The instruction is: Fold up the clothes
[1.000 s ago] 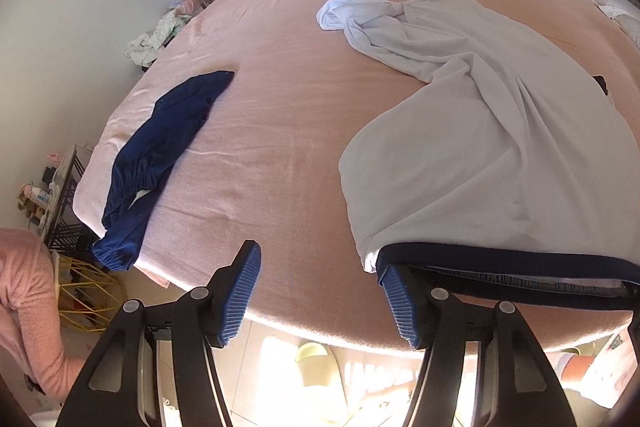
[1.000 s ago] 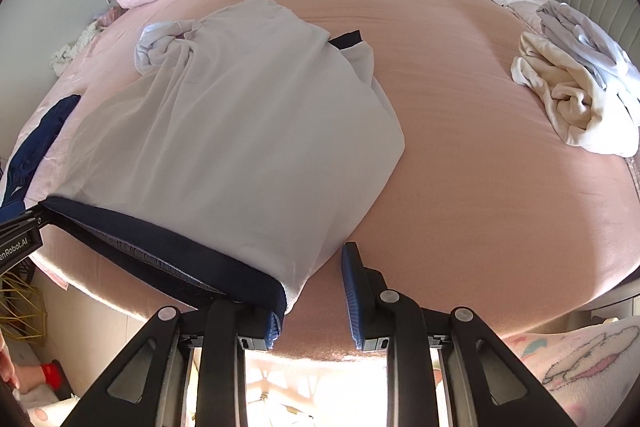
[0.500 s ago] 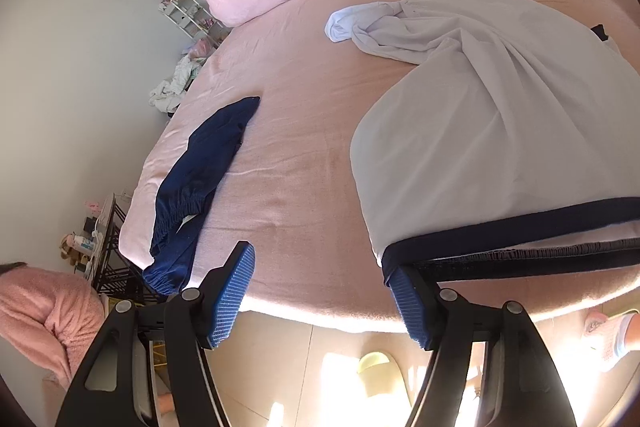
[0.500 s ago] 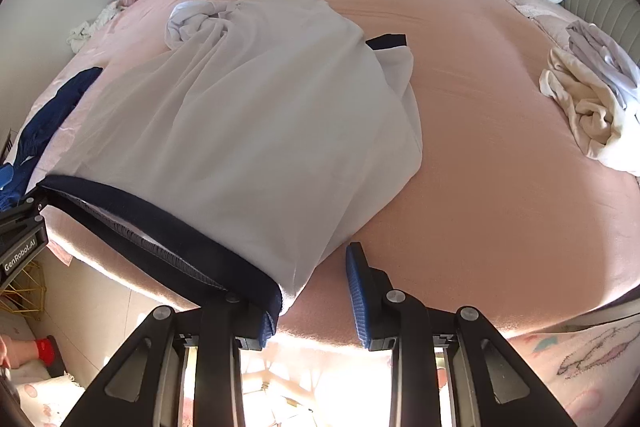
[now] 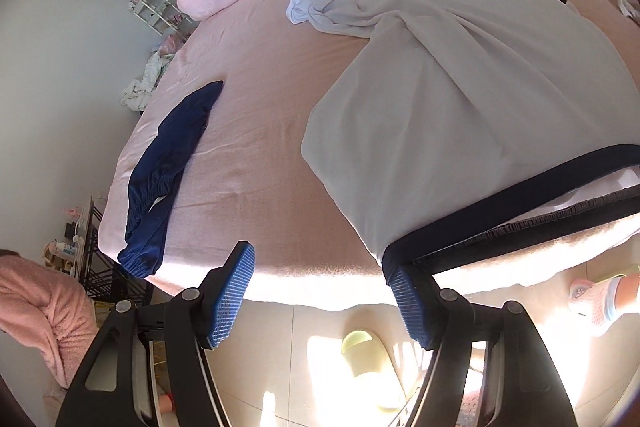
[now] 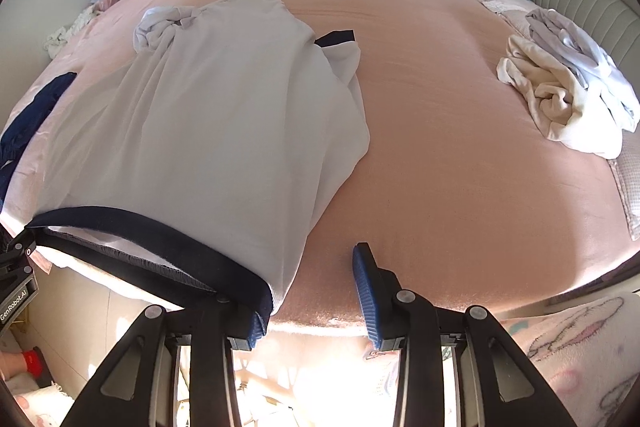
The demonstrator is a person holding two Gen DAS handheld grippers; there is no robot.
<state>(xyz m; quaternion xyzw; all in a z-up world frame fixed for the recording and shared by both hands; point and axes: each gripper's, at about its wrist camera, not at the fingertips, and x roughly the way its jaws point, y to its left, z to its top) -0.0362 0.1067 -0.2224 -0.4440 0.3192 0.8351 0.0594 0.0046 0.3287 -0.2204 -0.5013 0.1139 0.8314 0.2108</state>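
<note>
Both grippers, left (image 5: 320, 291) and right (image 6: 310, 295), fingers apart; shirt (image 6: 208, 115) hem merely draped at lower frame. Risk: slipping off bed (image 6: 460, 147).

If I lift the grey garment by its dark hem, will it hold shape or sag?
The grey garment will likely sag: it lies in soft creases with its far end bunched. The dark hem already droops between the two grippers, so the middle would probably hang. It looks thin, likely light.
</note>
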